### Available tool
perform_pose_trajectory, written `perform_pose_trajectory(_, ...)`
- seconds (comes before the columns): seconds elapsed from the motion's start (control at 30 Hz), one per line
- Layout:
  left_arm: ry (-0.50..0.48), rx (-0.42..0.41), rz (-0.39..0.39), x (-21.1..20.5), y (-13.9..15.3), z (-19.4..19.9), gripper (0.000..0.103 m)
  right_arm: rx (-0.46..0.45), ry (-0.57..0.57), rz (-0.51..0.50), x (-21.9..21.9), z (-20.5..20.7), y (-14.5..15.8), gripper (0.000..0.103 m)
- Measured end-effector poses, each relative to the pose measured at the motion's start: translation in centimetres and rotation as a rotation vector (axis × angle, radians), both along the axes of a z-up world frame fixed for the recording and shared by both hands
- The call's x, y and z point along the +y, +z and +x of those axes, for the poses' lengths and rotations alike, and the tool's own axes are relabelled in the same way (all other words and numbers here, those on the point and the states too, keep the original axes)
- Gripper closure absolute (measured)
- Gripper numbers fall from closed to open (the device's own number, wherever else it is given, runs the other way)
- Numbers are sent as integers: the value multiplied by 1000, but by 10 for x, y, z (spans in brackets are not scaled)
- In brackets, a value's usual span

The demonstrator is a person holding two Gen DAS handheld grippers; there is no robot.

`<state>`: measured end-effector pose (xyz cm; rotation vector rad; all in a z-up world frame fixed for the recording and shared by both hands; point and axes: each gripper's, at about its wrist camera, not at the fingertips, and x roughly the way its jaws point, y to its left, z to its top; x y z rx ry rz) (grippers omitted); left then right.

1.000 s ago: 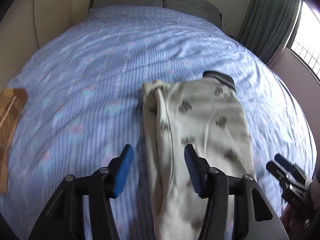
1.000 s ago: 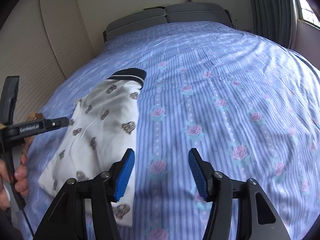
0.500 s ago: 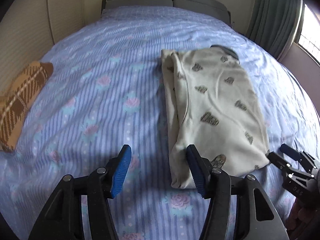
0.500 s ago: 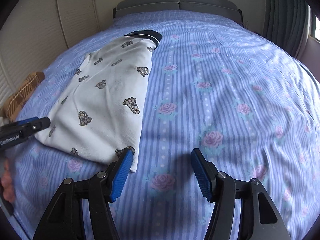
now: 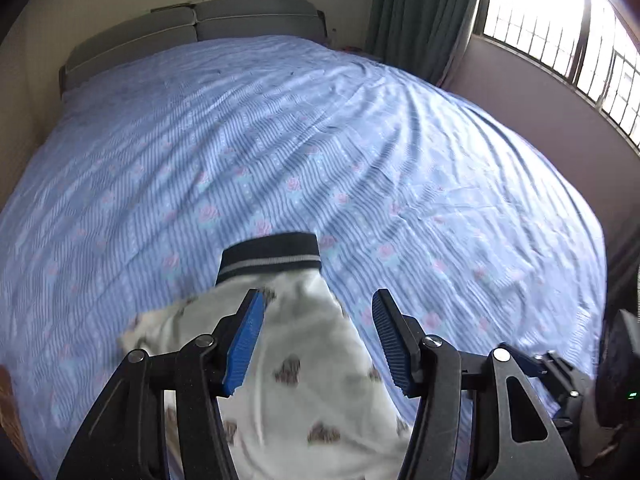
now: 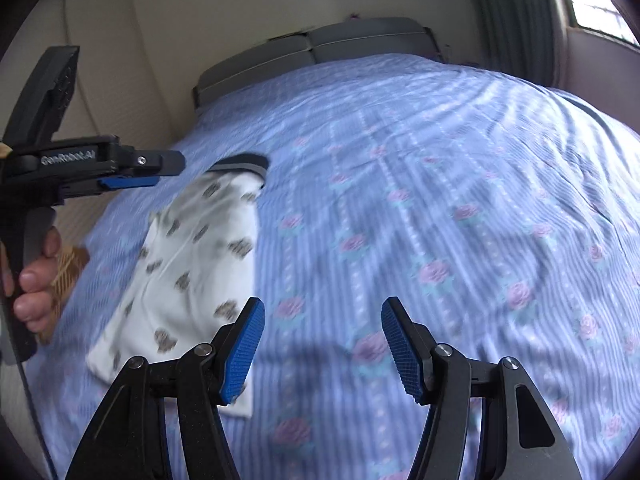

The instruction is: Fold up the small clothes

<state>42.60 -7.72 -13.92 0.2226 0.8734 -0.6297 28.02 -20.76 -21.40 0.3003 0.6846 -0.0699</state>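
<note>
**Folded garment lying on the striped bedsheet**

Lying flat on the near part of the bed is one small garment [image 5: 304,376], folded into a long narrow shape. Its fabric is soft, cream-white and printed with small dark motifs, and it ends at the far side in a dark ribbed band [image 5: 270,258] crossed by one pale stripe. The cloth is blurred in both views, so the motifs cannot be read.

The garment is seen beneath and between the fingers of the left gripper [image 5: 316,342], whose blue ribbed pads [image 5: 244,344] are held wide apart with nothing gripped. The right gripper [image 6: 322,348] is likewise spread wide and empty, over bare sheet, with the garment's near right corner just beside its left pad [image 6: 242,350].

One bedsheet [image 5: 360,160] is spread under everything: thin, wrinkled cotton with fine blue stripes and pink roses. Two grey padded headboard cushions [image 5: 224,28] are set at the far end.

Only the left wrist view shows the barred window [image 5: 560,32] and green curtain [image 5: 416,12] at the far right. Only the right wrist view shows the garment's full length [image 6: 192,264], the left gripper from the side [image 6: 132,170] above the sheet to the garment's left, the hand [image 6: 34,280] on its handle, and a brown woven item [image 6: 68,268] at the left edge.
</note>
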Motion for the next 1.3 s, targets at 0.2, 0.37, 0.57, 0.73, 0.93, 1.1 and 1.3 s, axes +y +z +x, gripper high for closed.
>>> perform_pose_trajectory(0.2,36,53,69,-14,-37,34,49,-13,-55,22,-40,29,2,42)
perform_pose_trajectory(0.37,68,37,98,-10,-49,39,54,-1,-74,63,-63,40,-8,42)
perform_pose_trajectory(0.57,228,-37,55,17,-23,-9,51,19,57,164,-72,68,-5,42)
perform_pose_trajectory(0.73,431,-60,7,53,-27,-62,39,53,281,312,-65,127,13,42)
perform_pose_trajectory(0.93,666,-64,-106,93,-44,-101,35,186,509,329,-25,193,16,42)
perform_pose_trajectory(1.1,805,-70,-232,121,-52,-111,33,307,592,338,3,225,-3,42)
perform_pose_trajectory(1.3,873,-139,-292,136,-62,-123,31,370,641,436,15,240,-24,87)
